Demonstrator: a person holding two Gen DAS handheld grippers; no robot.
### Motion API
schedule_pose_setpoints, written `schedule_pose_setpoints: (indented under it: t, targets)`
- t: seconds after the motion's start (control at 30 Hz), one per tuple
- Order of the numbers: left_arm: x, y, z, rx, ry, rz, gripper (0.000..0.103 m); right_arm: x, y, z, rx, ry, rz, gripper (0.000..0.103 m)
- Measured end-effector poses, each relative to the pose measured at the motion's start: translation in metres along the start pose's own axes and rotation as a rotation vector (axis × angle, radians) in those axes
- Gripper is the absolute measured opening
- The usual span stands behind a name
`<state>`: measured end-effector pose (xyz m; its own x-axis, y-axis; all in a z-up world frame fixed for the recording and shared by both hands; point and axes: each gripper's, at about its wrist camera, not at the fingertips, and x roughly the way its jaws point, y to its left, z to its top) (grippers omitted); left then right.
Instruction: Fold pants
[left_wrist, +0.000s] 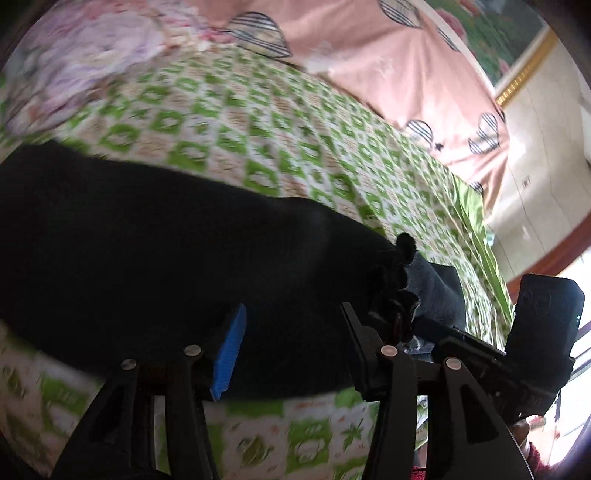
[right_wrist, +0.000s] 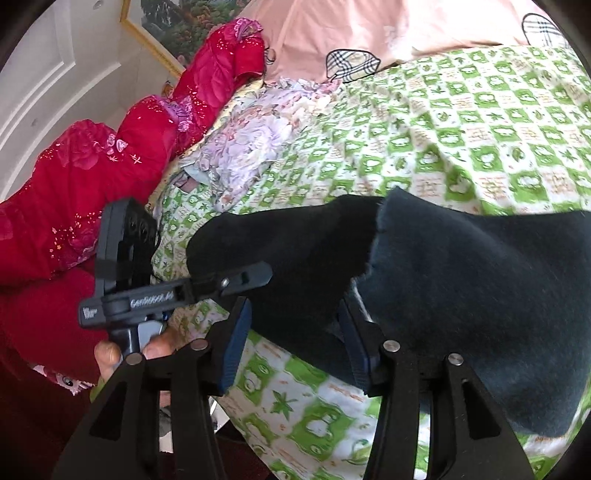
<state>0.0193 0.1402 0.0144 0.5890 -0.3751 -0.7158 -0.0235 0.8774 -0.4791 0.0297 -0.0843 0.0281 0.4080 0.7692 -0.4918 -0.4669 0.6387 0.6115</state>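
The black pants (left_wrist: 155, 236) lie across a green-and-white patterned bedsheet (left_wrist: 258, 122). In the left wrist view my left gripper (left_wrist: 291, 332) is open just above the pants, blue pad (left_wrist: 229, 350) on the left finger. My right gripper (left_wrist: 480, 350) shows at the right by the bunched dark end of the pants (left_wrist: 391, 280). In the right wrist view my right gripper (right_wrist: 295, 339) is open, its fingers straddling the pants' edge (right_wrist: 314, 258). The inside-out grey-blue part (right_wrist: 480, 295) lies to the right. My left gripper (right_wrist: 184, 291) sits at the left, held by a hand.
A pink quilt (left_wrist: 388, 55) and a floral cloth (left_wrist: 74, 62) lie at the far side of the bed. A red garment (right_wrist: 110, 155) is heaped at the left in the right wrist view. A framed picture (right_wrist: 166, 33) hangs on the wall. The bed edge (left_wrist: 491, 266) drops off at the right.
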Motion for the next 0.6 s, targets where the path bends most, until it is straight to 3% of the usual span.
schedule_pose_setpoints:
  t: [0.2,0.37,0.6]
  targets:
    - [-0.032,0.033,-0.018,-0.109,-0.051,0.044,0.053,0.020,0.022,0.010,-0.052,0.021,0.040,0.052]
    - [-0.065,0.054,-0.030,-0.178,-0.152,0.149,0.053,0.041,0.035,0.015,-0.086,0.048,0.062,0.052]
    - [-0.077,0.090,-0.038,-0.283,-0.155,0.166,0.056,0.062,0.048,0.024,-0.120,0.075,0.072,0.052]
